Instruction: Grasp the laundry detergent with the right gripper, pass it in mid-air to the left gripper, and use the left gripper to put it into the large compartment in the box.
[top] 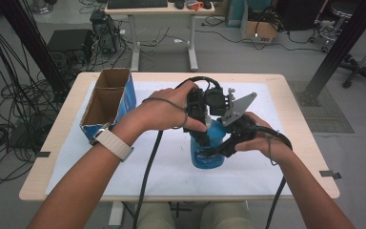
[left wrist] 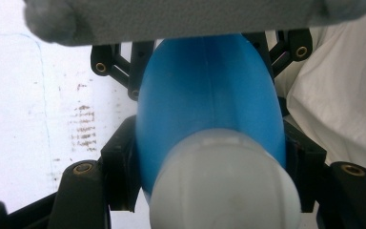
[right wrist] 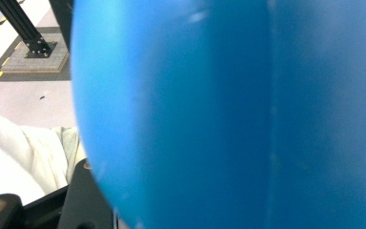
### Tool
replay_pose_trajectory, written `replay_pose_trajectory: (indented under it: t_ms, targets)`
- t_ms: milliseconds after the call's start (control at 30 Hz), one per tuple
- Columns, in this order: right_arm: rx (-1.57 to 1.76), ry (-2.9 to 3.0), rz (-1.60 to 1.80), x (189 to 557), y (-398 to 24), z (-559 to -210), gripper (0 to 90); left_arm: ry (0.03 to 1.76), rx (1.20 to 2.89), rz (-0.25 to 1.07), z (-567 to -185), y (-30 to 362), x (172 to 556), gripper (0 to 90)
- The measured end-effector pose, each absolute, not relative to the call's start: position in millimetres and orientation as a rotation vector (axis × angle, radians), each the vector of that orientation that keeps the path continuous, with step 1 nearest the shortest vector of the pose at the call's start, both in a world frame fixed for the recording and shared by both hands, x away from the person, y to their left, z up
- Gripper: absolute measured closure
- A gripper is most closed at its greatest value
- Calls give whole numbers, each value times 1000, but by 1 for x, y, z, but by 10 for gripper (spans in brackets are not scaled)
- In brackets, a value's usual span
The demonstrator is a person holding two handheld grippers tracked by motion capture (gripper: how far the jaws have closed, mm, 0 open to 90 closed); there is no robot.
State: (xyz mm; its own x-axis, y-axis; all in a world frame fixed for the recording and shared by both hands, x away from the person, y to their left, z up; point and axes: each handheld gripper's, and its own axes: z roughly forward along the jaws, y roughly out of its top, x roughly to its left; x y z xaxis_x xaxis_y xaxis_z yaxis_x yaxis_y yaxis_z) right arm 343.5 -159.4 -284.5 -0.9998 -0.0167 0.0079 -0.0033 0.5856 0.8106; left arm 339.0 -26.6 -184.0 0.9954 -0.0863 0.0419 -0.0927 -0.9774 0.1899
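Bottle (top: pixel 208 151) mid-table, clamped by both hand-held grippers; box (top: pixel 108 101) well apart.

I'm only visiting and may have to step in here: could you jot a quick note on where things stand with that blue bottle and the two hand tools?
Left gripper: shut on the blue bottle, up near its pale cap.
Right gripper: shut on the same bottle's body, from the side.
Bottle: upright on the white mat, middle of the table, both hands steady.
Cardboard box: open, at the table's left rear, apart from the bottle.
Done: bottle gripped by both. Left: the cap is on; opening it looks like the likely next step.
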Motion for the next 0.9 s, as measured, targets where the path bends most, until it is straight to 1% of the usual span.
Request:
replay_pose_trajectory:
  t_ms: [900]
  targets:
    - [28, -2781, -1425, 344, -156, -284, 422, -131, 2942, 51, -183, -24, 339, 372]
